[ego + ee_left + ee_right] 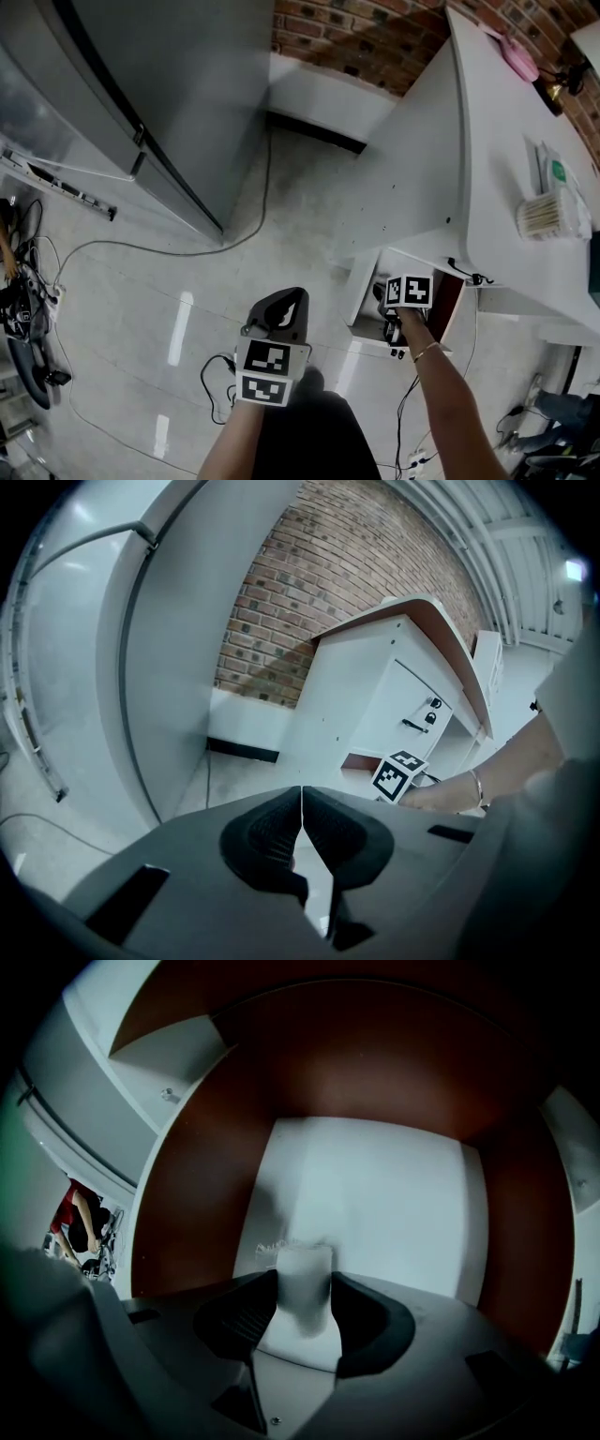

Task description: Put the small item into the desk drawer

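Our right tool (305,1290) pointed down into the open desk drawer (394,1194), clamped on the small white item (305,1265). The item sat between the pads, over the drawer's white bottom. Our left tool (301,808) hung empty, jaws together, near the white worktop (506,159).

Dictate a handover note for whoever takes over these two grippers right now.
Left gripper: shut, empty.
Right gripper: pointing down inside the open desk drawer with red-brown walls and a white floor, pads against the small whitish item between them.
Done: item is inside the drawer.
To do: release it onto the drawer floor, withdraw, then probably shut the drawer.
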The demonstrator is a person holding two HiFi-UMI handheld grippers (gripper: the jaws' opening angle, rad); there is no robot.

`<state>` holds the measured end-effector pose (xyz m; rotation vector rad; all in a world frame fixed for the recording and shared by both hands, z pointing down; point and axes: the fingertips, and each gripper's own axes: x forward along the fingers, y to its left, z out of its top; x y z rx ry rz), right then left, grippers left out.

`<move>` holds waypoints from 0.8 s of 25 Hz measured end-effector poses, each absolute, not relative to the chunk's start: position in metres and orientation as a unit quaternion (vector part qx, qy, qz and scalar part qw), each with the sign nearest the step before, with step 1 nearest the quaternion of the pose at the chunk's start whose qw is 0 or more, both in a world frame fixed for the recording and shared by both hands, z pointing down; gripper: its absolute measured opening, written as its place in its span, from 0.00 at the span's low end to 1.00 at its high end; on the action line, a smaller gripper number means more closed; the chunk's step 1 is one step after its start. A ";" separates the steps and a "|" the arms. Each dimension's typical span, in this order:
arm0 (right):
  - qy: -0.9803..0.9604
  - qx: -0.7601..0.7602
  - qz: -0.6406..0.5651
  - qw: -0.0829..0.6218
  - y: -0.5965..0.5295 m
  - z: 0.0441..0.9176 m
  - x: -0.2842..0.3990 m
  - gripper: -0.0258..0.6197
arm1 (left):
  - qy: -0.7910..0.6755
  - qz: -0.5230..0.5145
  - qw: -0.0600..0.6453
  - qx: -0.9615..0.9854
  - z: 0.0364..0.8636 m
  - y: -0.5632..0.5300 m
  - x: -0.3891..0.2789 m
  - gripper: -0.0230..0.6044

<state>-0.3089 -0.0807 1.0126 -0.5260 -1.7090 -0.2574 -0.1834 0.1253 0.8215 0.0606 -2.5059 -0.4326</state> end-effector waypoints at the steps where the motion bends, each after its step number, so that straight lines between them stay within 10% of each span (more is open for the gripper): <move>1: -0.745 -0.234 -0.118 0.614 -0.080 1.009 -0.309 0.34 | -0.941 -0.163 0.295 0.022 0.819 0.125 -0.183 0.07; 20: -0.822 -0.286 -0.049 0.489 -0.083 0.771 -0.240 0.28 | -0.941 -0.143 0.306 0.014 0.670 0.101 -0.159 0.07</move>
